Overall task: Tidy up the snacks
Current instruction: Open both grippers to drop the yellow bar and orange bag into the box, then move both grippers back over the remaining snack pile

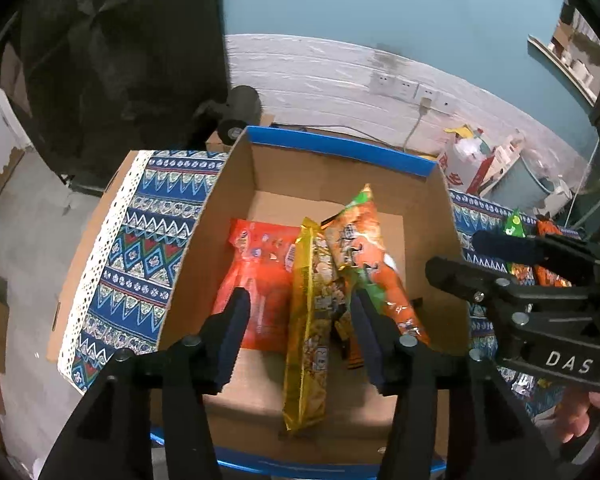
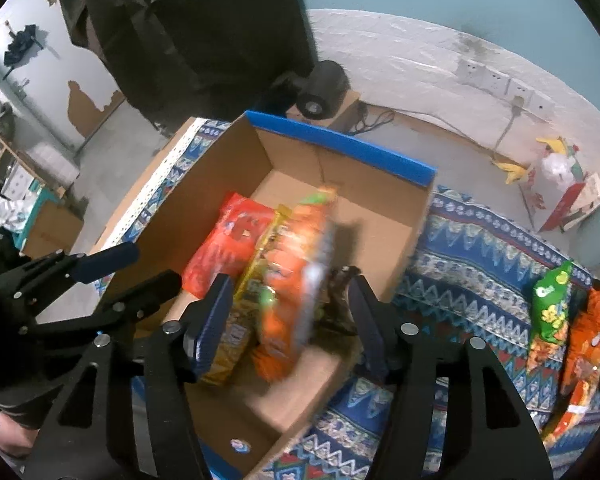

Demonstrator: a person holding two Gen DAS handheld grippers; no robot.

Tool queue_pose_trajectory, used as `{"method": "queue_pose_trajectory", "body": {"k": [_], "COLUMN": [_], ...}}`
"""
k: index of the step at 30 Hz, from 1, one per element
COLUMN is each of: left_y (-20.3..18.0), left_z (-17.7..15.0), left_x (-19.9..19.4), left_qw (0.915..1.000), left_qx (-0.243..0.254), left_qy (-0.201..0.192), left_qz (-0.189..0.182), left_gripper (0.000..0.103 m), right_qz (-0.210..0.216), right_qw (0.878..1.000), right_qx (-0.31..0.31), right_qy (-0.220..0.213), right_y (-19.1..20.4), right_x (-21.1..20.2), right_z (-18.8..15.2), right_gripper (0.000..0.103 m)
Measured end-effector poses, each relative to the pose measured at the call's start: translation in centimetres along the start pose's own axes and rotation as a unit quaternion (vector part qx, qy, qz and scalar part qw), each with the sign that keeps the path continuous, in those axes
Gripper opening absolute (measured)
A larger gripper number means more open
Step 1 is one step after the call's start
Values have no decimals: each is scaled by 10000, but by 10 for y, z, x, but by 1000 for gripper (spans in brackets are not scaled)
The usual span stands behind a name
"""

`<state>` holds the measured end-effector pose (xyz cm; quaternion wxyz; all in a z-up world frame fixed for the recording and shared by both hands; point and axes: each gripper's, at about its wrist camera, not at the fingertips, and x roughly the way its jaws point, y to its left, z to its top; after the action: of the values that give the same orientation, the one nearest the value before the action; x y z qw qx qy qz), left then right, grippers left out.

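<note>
Dim indoor light — fisheye warp, motion blur.

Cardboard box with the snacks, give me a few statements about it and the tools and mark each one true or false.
1. The cardboard box holds a red packet, a yellow packet and an orange packet. True.
2. The left tool is clamped on the yellow packet. False: its fingers stand apart, gripping nothing.
3. A green packet lies on the patterned cloth outside the box. True.
4. The box has a red rim. False: the rim is blue.
5. The right tool is open. True.
</note>
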<state>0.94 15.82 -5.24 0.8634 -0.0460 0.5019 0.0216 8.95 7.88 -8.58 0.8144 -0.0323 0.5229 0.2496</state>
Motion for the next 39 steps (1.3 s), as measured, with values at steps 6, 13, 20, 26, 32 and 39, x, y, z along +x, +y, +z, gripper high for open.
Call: {"method": "queue_pose_trajectory", "body": {"k": [6, 13, 20, 26, 32, 39], "left_y": [-22, -52, -84, -110, -134, -162], "left_z": [-1, -3, -9, -13, -17, -24], "left_x": [-3, -6, -2, -1, 1, 13], "left_qw": [9996, 9982, 9955, 9925, 9891, 9846], "left_qx": [273, 513, 815, 1081, 1333, 1584], "left_qy": [-8, 37, 170, 233, 298, 476], "left_qz": [-75, -306, -458, -515, -541, -572], "left_gripper": [67, 71, 71, 71, 71, 71], "right_qz": [-223, -509, -795, -954, -1082, -1233], "right_qw": [9997, 9986, 9961, 9934, 9904, 9868], "right_qx": [55, 147, 387, 636, 849, 1045], "right_qy": [-27, 29, 48, 102, 112, 82], "right_y": [-16, -44, -79, -109, -134, -161], "right_x": [-13, -29, -45, -56, -66, -78], "right_z": [-12, -31, -52, -73, -90, -107], "right_gripper": [68, 68, 68, 68, 68, 68]}}
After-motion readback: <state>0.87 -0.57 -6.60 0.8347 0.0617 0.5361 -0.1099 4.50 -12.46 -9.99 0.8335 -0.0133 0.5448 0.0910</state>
